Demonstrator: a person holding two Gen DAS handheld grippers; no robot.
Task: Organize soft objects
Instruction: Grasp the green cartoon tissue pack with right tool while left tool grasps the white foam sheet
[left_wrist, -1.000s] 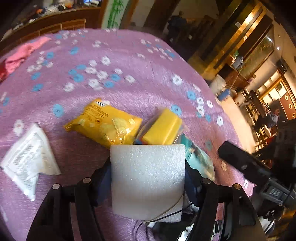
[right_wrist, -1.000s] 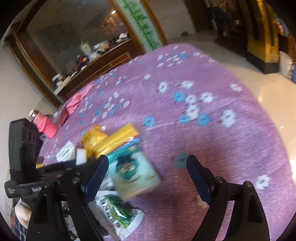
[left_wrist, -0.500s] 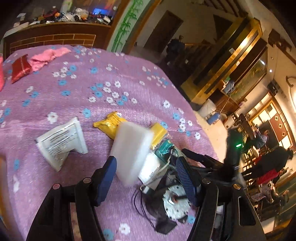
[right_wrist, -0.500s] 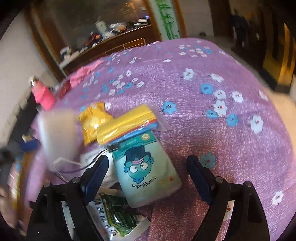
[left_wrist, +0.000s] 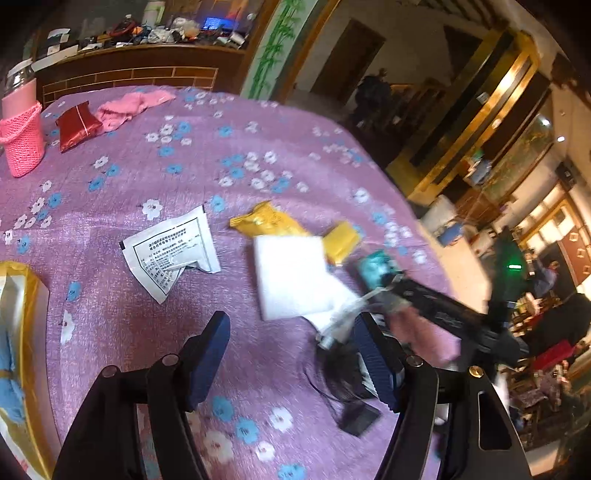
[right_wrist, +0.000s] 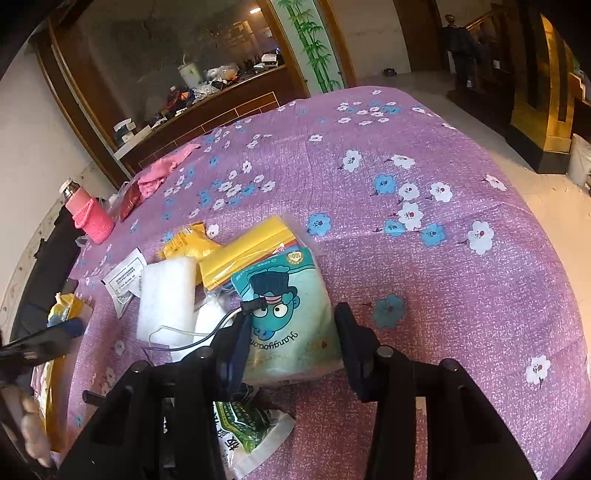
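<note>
White foam block (left_wrist: 291, 277) (released) lies beside yellow packet (left_wrist: 267, 223)

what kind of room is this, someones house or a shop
Hard to be sure; likely a large hall-like home or shop front. A round table under a purple floral cloth, a cluttered wooden counter, and gilt-trimmed cabinets point that way.

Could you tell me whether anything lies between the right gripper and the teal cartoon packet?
Nothing visible blocks it: the open right gripper already straddles the teal packet. A thin cable by its left finger crosses only the neighbouring white foam block.
</note>
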